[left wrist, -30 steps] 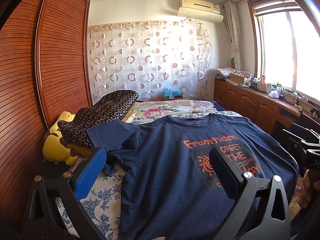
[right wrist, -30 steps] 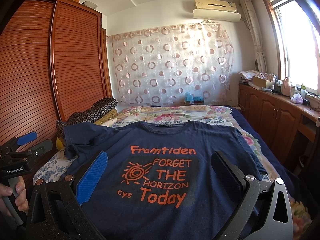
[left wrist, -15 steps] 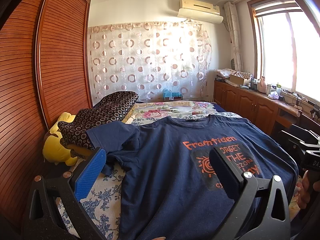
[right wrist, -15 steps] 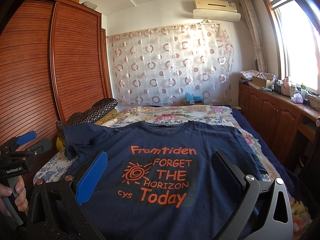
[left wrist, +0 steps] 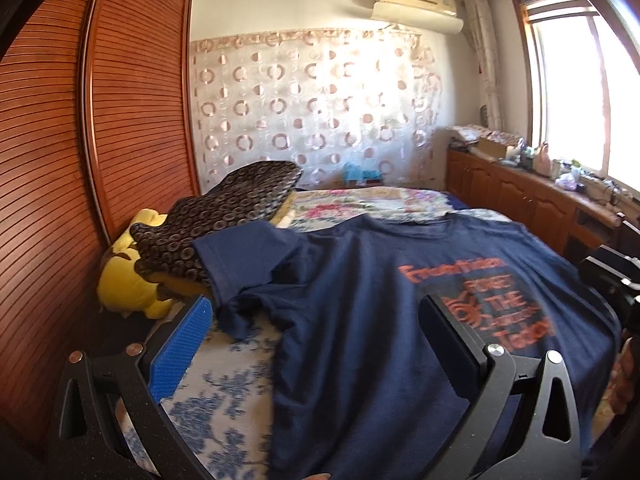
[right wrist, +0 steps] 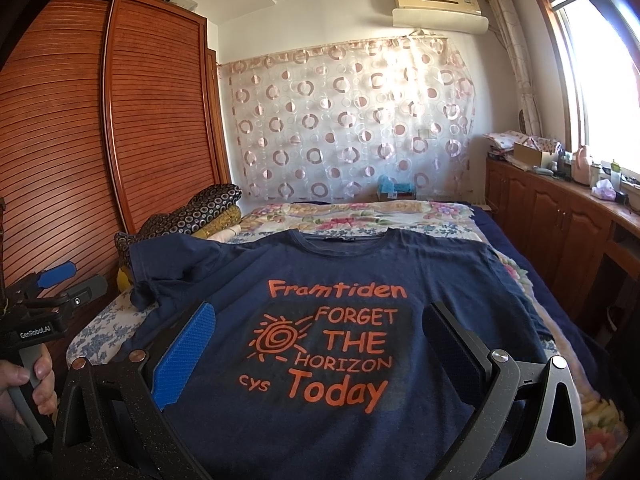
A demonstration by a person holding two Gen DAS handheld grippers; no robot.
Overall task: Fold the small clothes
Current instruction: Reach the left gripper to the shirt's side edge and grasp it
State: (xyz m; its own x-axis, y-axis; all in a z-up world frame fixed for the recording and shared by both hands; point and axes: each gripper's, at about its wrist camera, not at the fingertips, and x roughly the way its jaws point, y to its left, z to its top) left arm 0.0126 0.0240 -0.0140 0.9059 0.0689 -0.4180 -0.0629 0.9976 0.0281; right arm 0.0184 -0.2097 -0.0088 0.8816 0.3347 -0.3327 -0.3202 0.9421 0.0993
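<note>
While the navy T-shirt (right wrist: 340,280) lies face-up across the bed (left wrist: 224,408), both the left gripper (left wrist: 316,344) and right gripper (right wrist: 320,344) hover wide, empty; smooth the rumpled left sleeve (left wrist: 244,264) first, I judge.

Bedroom; slatted wooden wardrobe doors (right wrist: 120,128) along the left wall; sheer curtain with circle pattern (right wrist: 352,120) across the far wall, backlit; air conditioner (right wrist: 438,6) mounted above it on white wall; bright window (right wrist: 600,80) at right over a wooden cabinet run (right wrist: 560,220) with cluttered top; bed with floral covers (right wrist: 360,216) occupies the centre.
</note>
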